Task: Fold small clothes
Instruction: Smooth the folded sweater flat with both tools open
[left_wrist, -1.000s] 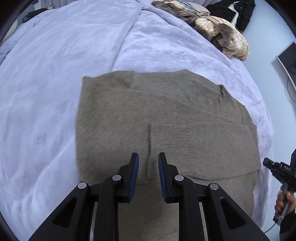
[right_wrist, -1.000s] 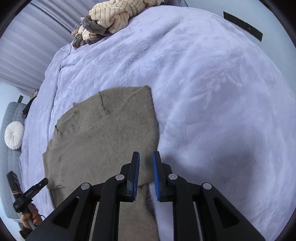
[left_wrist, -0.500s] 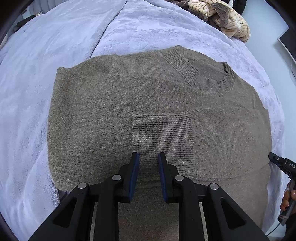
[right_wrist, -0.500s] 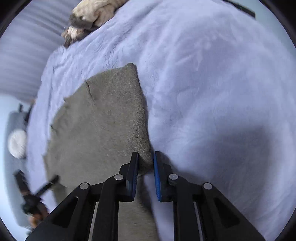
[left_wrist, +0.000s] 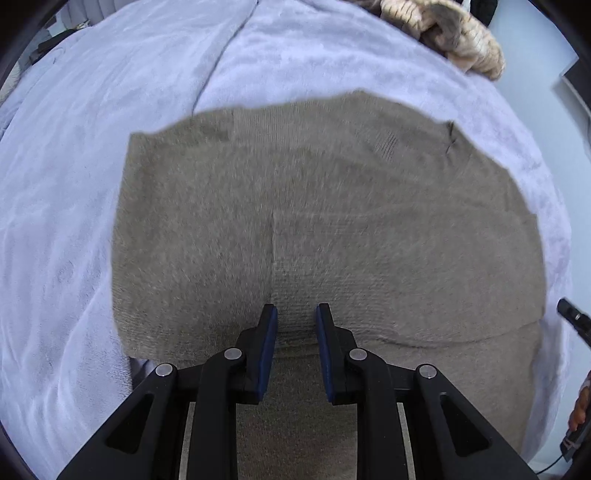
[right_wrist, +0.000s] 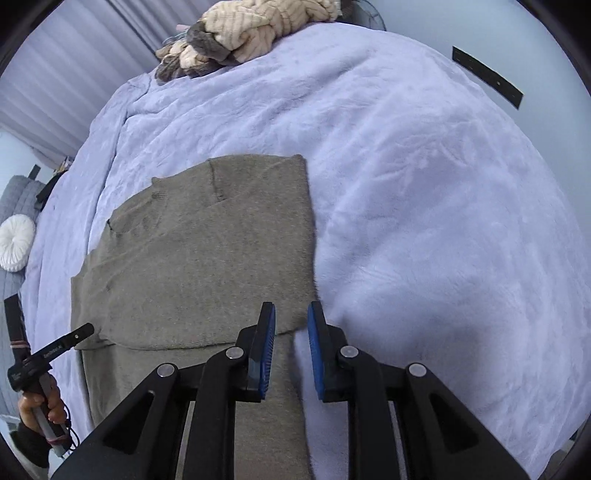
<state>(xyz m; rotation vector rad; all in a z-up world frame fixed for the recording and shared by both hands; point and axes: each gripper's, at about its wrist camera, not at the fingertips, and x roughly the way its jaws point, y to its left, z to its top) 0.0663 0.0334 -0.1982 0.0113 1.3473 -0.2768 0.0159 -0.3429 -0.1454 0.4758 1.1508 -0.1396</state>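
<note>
A taupe knit sweater (left_wrist: 332, 221) lies folded on the lavender blanket (left_wrist: 74, 184). A ribbed cuff and a layer edge sit right at my left gripper (left_wrist: 295, 314), whose narrow jaws stay shut on that upper layer. In the right wrist view the same sweater (right_wrist: 207, 258) lies flat. Its near right corner sits loose between the pads of my right gripper (right_wrist: 291, 314), whose jaws are opening. Each gripper shows at the edge of the other's view: the right gripper (left_wrist: 574, 321) and the left gripper (right_wrist: 55, 350) in a hand (right_wrist: 40, 406).
A pile of cream and brown clothes (right_wrist: 243, 33) sits at the far end of the bed, also visible as the pile (left_wrist: 454, 37). Bare blanket (right_wrist: 443, 221) spreads right of the sweater. A white round cushion (right_wrist: 16, 242) lies off the bed at the left.
The sweater's collar, in plain sight half a second ago, no longer shows in the left view. The right gripper's pads have parted, and the sweater corner pinched between them now lies flat.
</note>
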